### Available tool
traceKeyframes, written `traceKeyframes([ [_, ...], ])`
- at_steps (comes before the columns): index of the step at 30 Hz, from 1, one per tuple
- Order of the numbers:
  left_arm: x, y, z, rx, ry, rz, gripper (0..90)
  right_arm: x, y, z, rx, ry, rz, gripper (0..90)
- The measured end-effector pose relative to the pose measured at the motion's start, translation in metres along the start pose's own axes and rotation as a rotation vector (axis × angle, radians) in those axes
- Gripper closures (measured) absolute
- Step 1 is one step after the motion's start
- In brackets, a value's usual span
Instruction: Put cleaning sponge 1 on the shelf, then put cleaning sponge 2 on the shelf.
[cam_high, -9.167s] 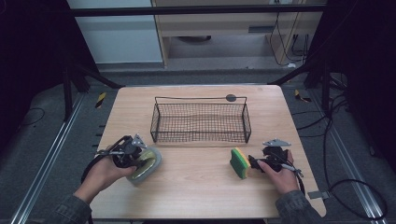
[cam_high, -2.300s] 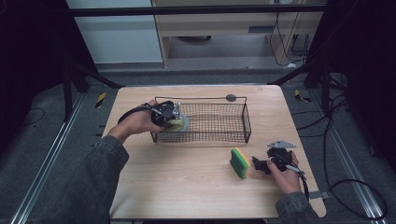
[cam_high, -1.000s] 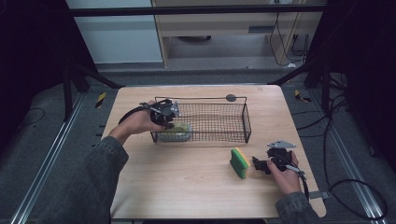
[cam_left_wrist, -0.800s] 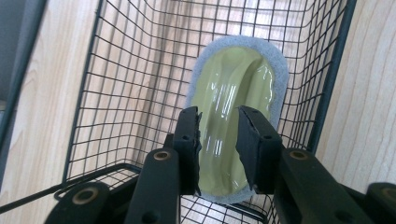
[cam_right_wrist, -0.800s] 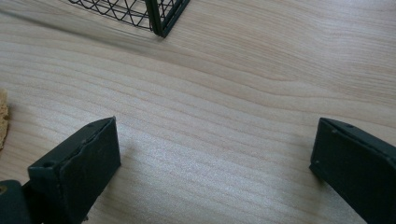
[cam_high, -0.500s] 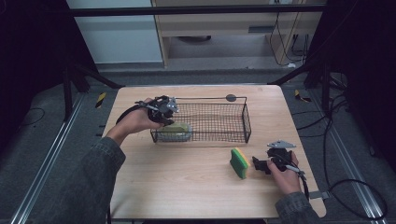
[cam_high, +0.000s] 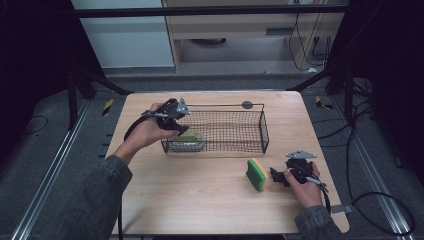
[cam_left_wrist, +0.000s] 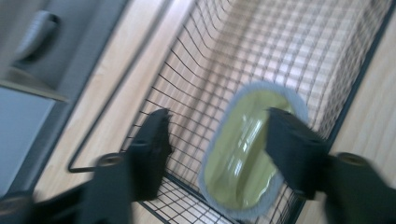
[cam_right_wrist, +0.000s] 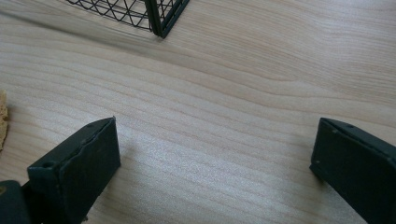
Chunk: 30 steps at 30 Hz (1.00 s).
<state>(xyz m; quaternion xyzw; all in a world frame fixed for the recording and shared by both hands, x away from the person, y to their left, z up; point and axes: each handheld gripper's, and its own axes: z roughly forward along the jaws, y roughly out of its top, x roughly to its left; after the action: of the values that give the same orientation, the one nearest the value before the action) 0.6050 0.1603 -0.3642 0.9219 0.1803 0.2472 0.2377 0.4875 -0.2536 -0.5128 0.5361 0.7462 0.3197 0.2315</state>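
A: Where's the oval scrubber (cam_left_wrist: 243, 154), relative to the black wire-mesh basket (cam_high: 240, 131)?

B: Inside, flat on the mesh floor at its left end; glossy yellow-green, fuzzy grey rim. The left tool (cam_left_wrist: 217, 144) has just been opening, jaws clear of it.

A: The right tool (cam_right_wrist: 212, 154)?

B: Wide open over the woodgrain bench (cam_high: 200, 195), beside the basket; a rectangular green-yellow sponge (cam_high: 256, 175) stands nearby.

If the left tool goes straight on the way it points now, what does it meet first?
Probably the oval green pad on the wire basket floor; the left tool has just opened, jaws apart around it.
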Motion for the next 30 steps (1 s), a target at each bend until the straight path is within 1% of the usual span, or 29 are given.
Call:
traceKeyframes([
  [1,-0.002,0.000,-0.003,-0.015,0.007,-0.024,26.2,0.000,0.000,0.000,0.000,0.000,0.000,1.4],
  [2,-0.003,-0.001,-0.006,-0.021,0.012,-0.042,21.1,0.000,0.000,0.000,0.000,0.000,0.000,1.4],
  [3,-0.005,-0.002,-0.008,-0.028,0.016,-0.054,17.4,0.000,0.000,0.000,0.000,0.001,0.001,1.5],
  [4,-0.006,-0.003,-0.011,-0.044,0.022,-0.075,15.2,0.000,0.000,0.000,-0.001,0.000,-0.003,1.5],
  [5,-0.010,-0.006,-0.015,-0.065,0.023,-0.121,12.7,-0.001,0.000,0.000,-0.001,0.001,-0.003,1.8],
  [6,-0.012,-0.009,-0.019,-0.079,0.018,-0.151,10.3,-0.001,0.001,0.000,0.005,0.007,-0.006,3.0],
  [7,-0.017,-0.015,-0.023,-0.108,0.025,-0.200,9.4,-0.002,0.002,-0.002,0.013,0.009,-0.007,5.9],
  [8,-0.021,-0.020,-0.026,-0.121,0.035,-0.226,9.3,-0.003,0.003,-0.004,0.028,0.014,-0.016,10.9],
  [9,-0.028,-0.028,-0.030,-0.165,0.044,-0.272,8.8,-0.003,0.004,-0.007,0.033,0.014,-0.022,11.4],
  [10,-0.031,-0.033,-0.033,-0.174,0.046,-0.282,7.5,-0.003,0.005,-0.011,0.030,0.007,-0.026,10.8],
  [11,-0.038,-0.043,-0.037,-0.199,0.049,-0.319,6.6,-0.003,0.006,-0.014,0.029,0.007,-0.027,10.9],
  [12,-0.041,-0.049,-0.039,-0.212,0.052,-0.339,6.2,-0.002,0.006,-0.018,0.035,0.011,-0.029,11.2],
  [13,-0.046,-0.057,-0.041,-0.220,0.052,-0.356,5.5,-0.001,0.006,-0.020,0.050,0.013,-0.032,11.9],
  [14,-0.052,-0.066,-0.041,-0.238,0.050,-0.392,4.6,0.000,0.006,-0.022,0.071,0.020,-0.037,12.3],
  [15,-0.056,-0.075,-0.041,-0.244,0.055,-0.418,4.4,0.001,0.005,-0.025,0.089,0.017,-0.051,12.4],
  [17,-0.067,-0.093,-0.036,-0.224,0.073,-0.444,4.4,0.004,0.006,-0.029,0.143,0.016,-0.066,12.4],
  [19,-0.074,-0.109,-0.029,-0.177,0.102,-0.453,4.4,0.007,0.007,-0.035,0.172,0.019,-0.086,14.7],
  [20,-0.077,-0.116,-0.024,-0.149,0.102,-0.460,4.7,0.008,0.007,-0.039,0.182,0.019,-0.089,16.9],
  [21,-0.079,-0.123,-0.019,-0.126,0.090,-0.468,5.0,0.010,0.007,-0.043,0.191,0.024,-0.083,17.8],
  [23,-0.085,-0.134,-0.009,-0.101,0.071,-0.488,5.3,0.014,0.007,-0.050,0.208,0.036,-0.077,19.2],
  [25,-0.091,-0.142,0.000,-0.072,0.050,-0.508,5.3,0.020,0.008,-0.058,0.234,0.045,-0.074,20.9],
  [26,-0.093,-0.144,0.004,-0.062,0.037,-0.511,5.4,0.023,0.008,-0.061,0.245,0.048,-0.076,21.3],
  [28,-0.097,-0.146,0.009,-0.058,0.004,-0.533,5.3,0.030,0.010,-0.067,0.266,0.060,-0.069,22.2],
  [29,-0.098,-0.145,0.012,-0.052,-0.003,-0.527,5.3,0.033,0.012,-0.070,0.278,0.068,-0.071,22.5],
  [30,-0.098,-0.145,0.013,-0.045,-0.004,-0.522,5.1,0.037,0.015,-0.072,0.297,0.066,-0.075,22.5],
])
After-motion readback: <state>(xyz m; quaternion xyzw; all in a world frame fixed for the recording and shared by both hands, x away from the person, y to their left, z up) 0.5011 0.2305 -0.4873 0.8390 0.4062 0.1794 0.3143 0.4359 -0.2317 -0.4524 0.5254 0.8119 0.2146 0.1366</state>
